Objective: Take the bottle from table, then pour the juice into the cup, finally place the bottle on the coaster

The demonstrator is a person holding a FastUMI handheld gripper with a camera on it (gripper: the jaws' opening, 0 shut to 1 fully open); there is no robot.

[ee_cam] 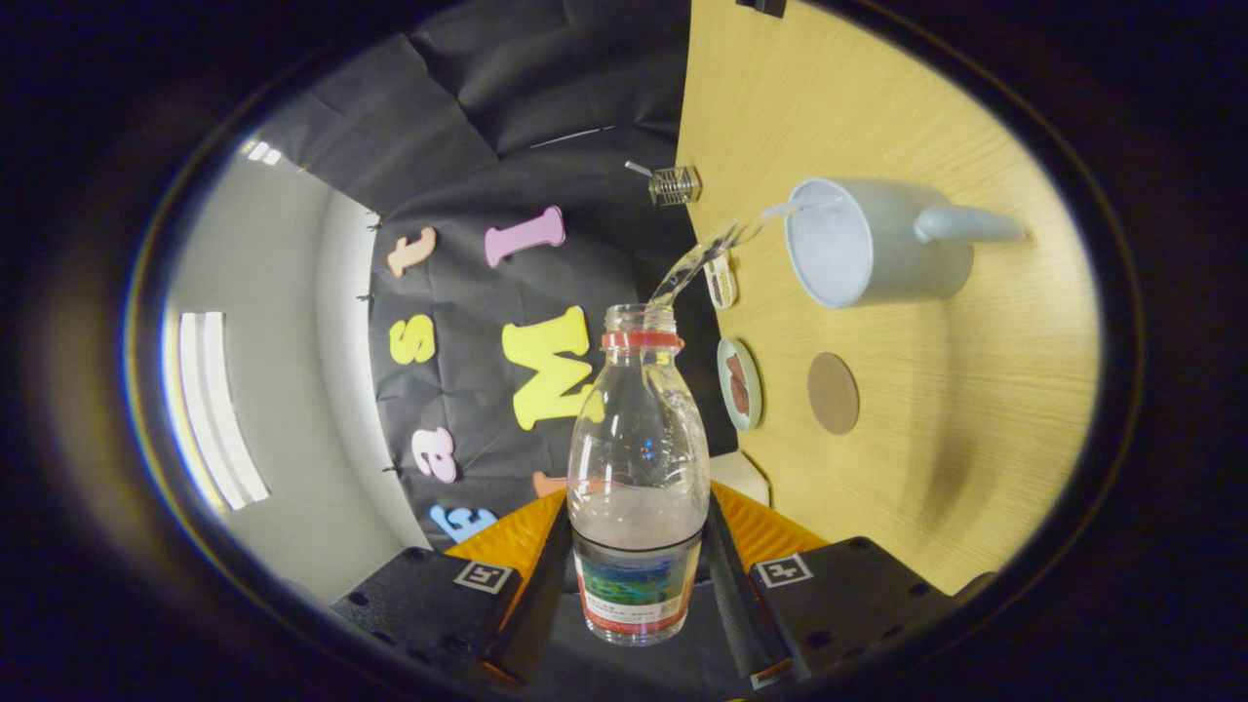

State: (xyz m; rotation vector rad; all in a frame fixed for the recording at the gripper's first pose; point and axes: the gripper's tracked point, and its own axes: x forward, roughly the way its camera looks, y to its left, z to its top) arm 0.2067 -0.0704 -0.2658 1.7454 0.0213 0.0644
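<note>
My gripper (639, 546) is shut on a clear plastic bottle (639, 458) with a red neck ring and a coloured label, held between both fingers. The whole view is rolled sideways, so the bottle is tipped over the wooden table (936, 468). A stream of clear liquid (707, 258) arcs from the bottle's open mouth into a pale grey mug (863, 253) with a handle. A round brown coaster (833, 393) lies on the table between the mug and my fingers, apart from both.
A small plate with brown food (739, 382) sits by the table's edge near the coaster. A second small dish (721, 283) lies farther on. A small ribbed glass jar (674, 184) stands near the far edge. The booth wall hangs beyond the table.
</note>
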